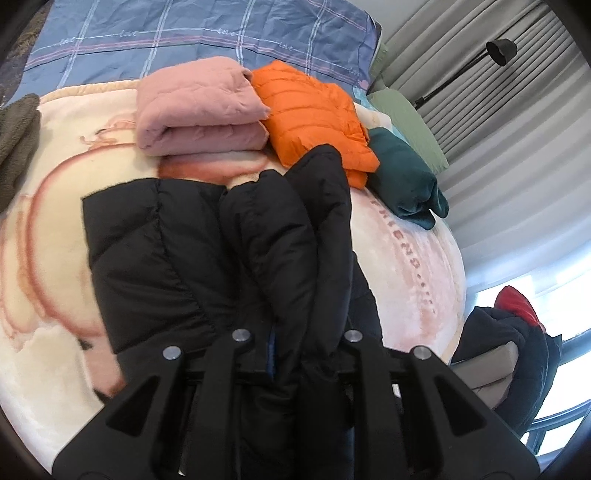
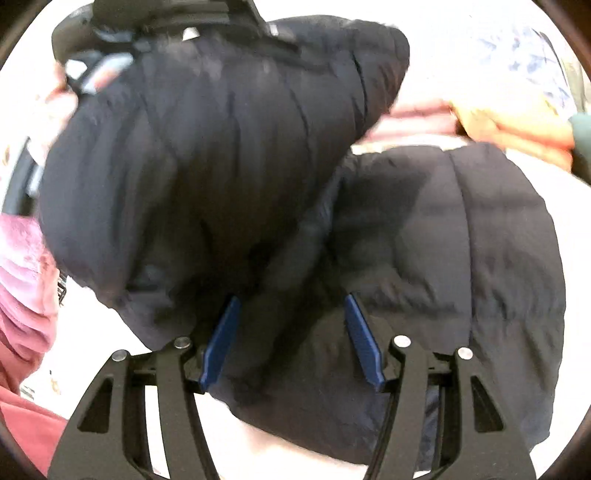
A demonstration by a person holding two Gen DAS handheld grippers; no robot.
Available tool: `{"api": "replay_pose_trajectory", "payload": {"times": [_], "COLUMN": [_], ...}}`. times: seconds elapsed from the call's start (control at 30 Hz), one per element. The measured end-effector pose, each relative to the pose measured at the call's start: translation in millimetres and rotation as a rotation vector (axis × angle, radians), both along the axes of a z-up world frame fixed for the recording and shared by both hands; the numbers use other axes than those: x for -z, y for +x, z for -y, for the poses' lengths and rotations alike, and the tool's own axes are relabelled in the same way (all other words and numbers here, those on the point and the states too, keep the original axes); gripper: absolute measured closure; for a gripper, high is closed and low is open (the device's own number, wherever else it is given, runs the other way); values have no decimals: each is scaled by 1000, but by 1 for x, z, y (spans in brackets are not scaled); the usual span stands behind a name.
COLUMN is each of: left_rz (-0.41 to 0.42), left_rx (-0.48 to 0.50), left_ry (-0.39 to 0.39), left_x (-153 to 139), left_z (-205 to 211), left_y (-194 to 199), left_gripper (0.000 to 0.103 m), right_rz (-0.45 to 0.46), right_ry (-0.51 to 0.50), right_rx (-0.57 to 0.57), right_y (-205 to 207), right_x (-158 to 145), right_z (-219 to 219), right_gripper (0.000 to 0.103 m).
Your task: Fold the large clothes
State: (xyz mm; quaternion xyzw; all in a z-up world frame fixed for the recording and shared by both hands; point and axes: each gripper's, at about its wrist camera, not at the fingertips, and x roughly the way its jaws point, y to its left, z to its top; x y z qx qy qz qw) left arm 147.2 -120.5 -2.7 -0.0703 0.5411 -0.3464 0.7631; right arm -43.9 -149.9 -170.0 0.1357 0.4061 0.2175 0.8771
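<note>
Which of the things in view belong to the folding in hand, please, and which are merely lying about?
In hand:
black puffer jacket
left gripper
right gripper

Lying about:
folded pink garment
orange puffer jacket
teal garment
lamp

My bed carries a cream blanket printed with pink figures and lettering, and beyond it lies a blue plaid sheet. A green pillow sits at the bed's far right edge. Grey curtains hang behind, with 1 black lamp on a thin arm before them. Daylight comes bright through a window low on my right.
</note>
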Motion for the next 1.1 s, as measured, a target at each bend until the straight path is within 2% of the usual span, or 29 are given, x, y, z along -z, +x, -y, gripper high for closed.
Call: {"api": "replay_pose_trajectory", "payload": {"times": [0.07, 0.23, 0.33, 0.5, 0.67, 0.7, 0.77, 0.83, 0.9, 0.97, 1.0, 1.03, 1.07, 1.1], "left_rz": [-22, 16, 20, 43, 34, 37, 43, 53, 59, 65, 70, 78, 84, 91], "left_rx": [12, 70, 117, 168, 173, 175, 177, 184, 196, 206, 214, 225, 233, 241], "left_ry": [-1, 50, 25, -8, -71, -79, -86, -85, -87, -90, -92, -95, -96, -97], "left_x": [11, 38, 46, 54, 58, 58, 58, 59, 59, 59, 59, 59, 59, 57], "left_z": [17, 66, 81, 88, 82, 83, 85, 89, 93, 94, 95, 96, 96, 95], "left_y": [-2, -15, -19, -24, -23, -24, -26, -28, -29, -30, -31, -31, -32, -32], "left_gripper": [86, 78, 73, 69, 63, 61, 58, 57, 56, 55, 54, 53, 53, 53], "right_rz": [-31, -7, 15, 97, 198, 215, 242, 253, 234, 202, 193, 186, 160, 126], "right_ry": [10, 5, 53, 201, 269, 271, 244, 157, 74, 45, 36, 30, 51, 99], "right_rx": [21, 27, 85, 195, 177, 153, 88, 70, 111, 186, 227, 258, 290, 318], "right_y": [8, -8, -24, -65, -97, -105, -112, -117, -116, -101, -98, -93, -91, -85], "right_x": [14, 1, -7, -33, -65, -73, -87, -95, -92, -84, -81, -74, -68, -57], "right_z": [-4, 4, 29, 81, 83, 78, 68, 46, 36, 36, 39, 41, 49, 58], "right_gripper": [42, 43, 43, 42, 29, 24, 20, 16, 16, 16, 25, 64, 83, 89]}}
